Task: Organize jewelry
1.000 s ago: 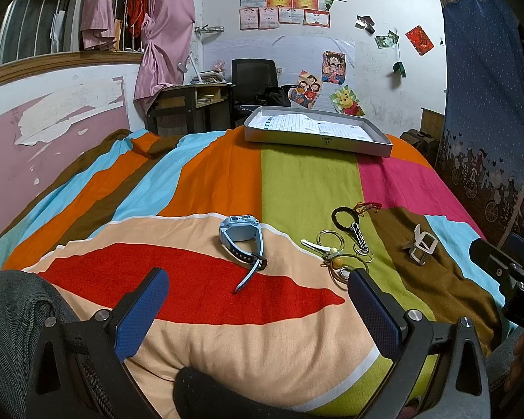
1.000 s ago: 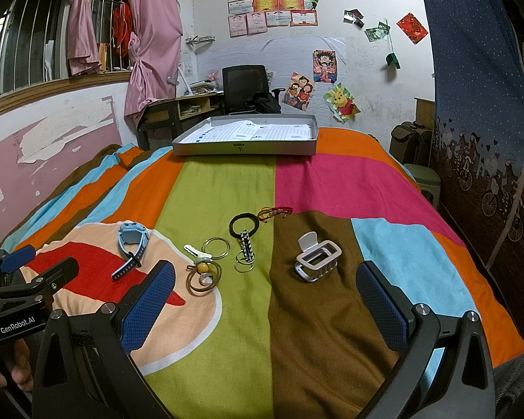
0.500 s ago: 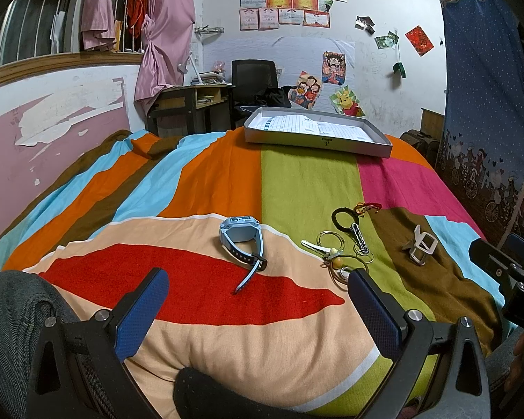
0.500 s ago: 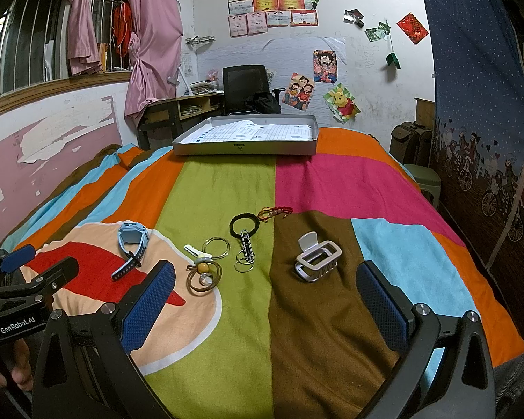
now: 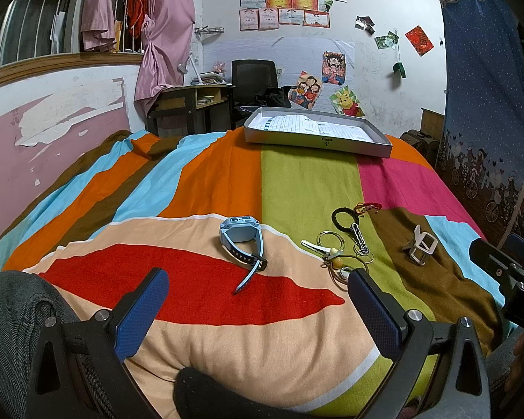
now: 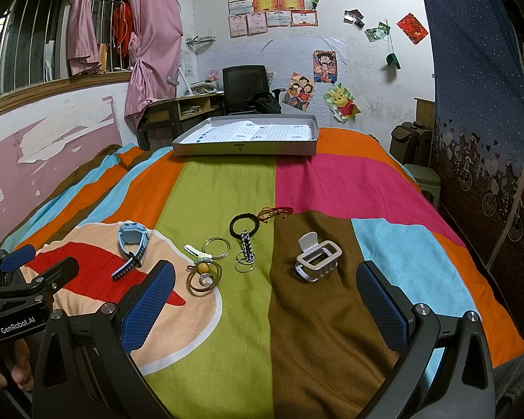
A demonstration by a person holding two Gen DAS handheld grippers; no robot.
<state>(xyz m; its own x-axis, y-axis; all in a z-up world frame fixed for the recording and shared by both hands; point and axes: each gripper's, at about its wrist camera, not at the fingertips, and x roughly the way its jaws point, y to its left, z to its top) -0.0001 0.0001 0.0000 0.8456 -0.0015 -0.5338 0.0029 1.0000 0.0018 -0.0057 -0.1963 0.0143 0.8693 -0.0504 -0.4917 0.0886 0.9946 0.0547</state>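
Note:
Small items lie in a row across the striped bedspread. A blue watch (image 5: 241,241) (image 6: 132,244) is at the left. Beside it are thin silver bangles (image 6: 216,245) (image 5: 328,237), a brown cord ring with a bead (image 6: 203,272) (image 5: 339,265), a black loop with a chain keyring (image 6: 244,241) (image 5: 353,225) and a white hair claw (image 6: 316,260) (image 5: 419,244). A grey shallow box (image 5: 318,143) (image 6: 244,146) sits at the bed's far end. My left gripper (image 5: 258,309) hovers open just short of the watch. My right gripper (image 6: 265,307) hovers open short of the hair claw. Both hold nothing.
A person's knee in grey cloth (image 5: 14,307) and a dark sock (image 5: 220,398) lie at the near edge. The wall runs along the left of the bed, a blue curtain (image 6: 478,104) along the right. A desk and office chair (image 6: 248,87) stand behind the box.

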